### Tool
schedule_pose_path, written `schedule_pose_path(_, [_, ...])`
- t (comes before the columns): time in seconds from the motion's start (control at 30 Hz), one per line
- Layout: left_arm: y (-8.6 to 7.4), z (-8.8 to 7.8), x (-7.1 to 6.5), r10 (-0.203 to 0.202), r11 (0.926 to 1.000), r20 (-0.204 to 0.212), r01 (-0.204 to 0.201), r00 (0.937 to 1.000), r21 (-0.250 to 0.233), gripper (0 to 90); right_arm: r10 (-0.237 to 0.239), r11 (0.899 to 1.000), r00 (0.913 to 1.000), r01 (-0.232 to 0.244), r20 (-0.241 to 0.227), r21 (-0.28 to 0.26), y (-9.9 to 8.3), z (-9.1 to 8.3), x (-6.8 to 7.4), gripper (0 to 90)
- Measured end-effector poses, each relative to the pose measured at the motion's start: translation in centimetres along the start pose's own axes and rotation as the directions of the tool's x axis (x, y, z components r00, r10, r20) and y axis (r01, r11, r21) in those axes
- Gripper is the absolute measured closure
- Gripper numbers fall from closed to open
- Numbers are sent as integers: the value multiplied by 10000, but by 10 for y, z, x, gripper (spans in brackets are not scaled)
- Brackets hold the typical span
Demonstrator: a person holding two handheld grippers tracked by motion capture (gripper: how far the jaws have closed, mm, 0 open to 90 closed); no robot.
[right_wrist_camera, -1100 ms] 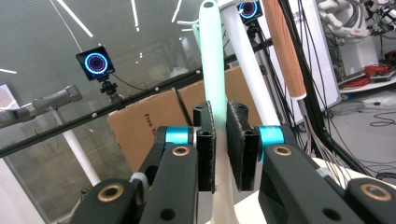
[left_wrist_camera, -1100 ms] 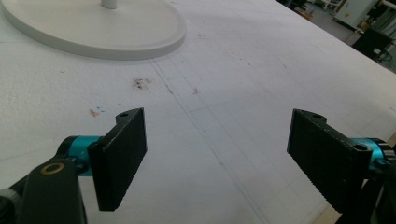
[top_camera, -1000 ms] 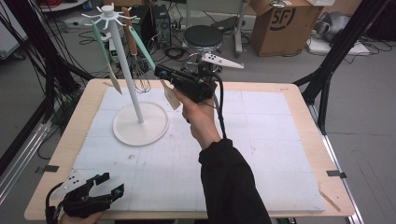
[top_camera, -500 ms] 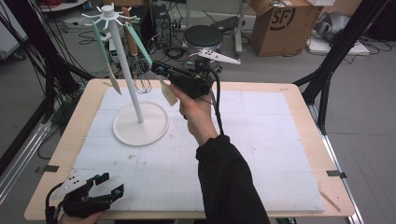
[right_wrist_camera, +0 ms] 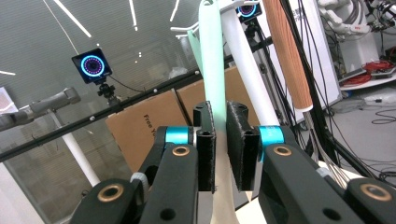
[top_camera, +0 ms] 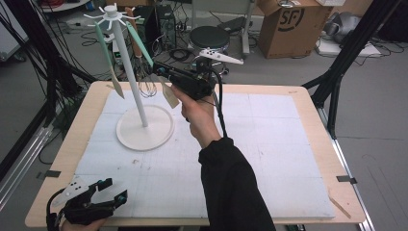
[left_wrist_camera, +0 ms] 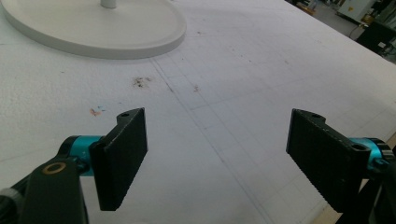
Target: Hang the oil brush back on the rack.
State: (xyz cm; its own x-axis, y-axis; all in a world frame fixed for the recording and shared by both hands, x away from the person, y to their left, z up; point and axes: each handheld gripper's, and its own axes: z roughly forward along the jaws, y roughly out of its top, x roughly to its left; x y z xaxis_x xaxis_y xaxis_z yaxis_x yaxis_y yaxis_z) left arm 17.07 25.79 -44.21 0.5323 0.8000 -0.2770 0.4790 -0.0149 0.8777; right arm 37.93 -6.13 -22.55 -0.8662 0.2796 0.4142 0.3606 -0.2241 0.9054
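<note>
1. At the table's far edge, the right gripper [top_camera: 161, 73] is clenched on the mint-green handle of a spatula [right_wrist_camera: 212, 65] hanging from the white rack [top_camera: 126, 57]; in the right gripper view both black jaws press flat against the handle.
2. The spatula's pale blade [top_camera: 170, 97] hangs just beside the right hand [top_camera: 199, 115], above the rack's round base [top_camera: 145, 130].
3. A second green-handled utensil [top_camera: 107, 55], a wood-handled one [right_wrist_camera: 287, 56] and a wire whisk [top_camera: 148, 86] hang close around the same pole.
4. The left gripper [top_camera: 107, 192] rests at the near left corner, jaws spread wide over bare white mat [left_wrist_camera: 261, 70], empty, well apart from the rack.
5. The right half of the mat lies open up to the wooden table edge [top_camera: 320, 125].
</note>
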Motion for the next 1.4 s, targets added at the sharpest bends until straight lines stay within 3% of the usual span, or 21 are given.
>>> schedule_pose_path(1.0, [0,-4,0,15,9999,41,-14,10000,-133,206,130,9996,9994,-138,332,233,-4,16,-4,813])
schedule_pose_path(1.4, [0,-4,-1,56,9998,71,-54,10000,-192,203,383,9986,9965,-410,745,347,-6,16,-8,652])
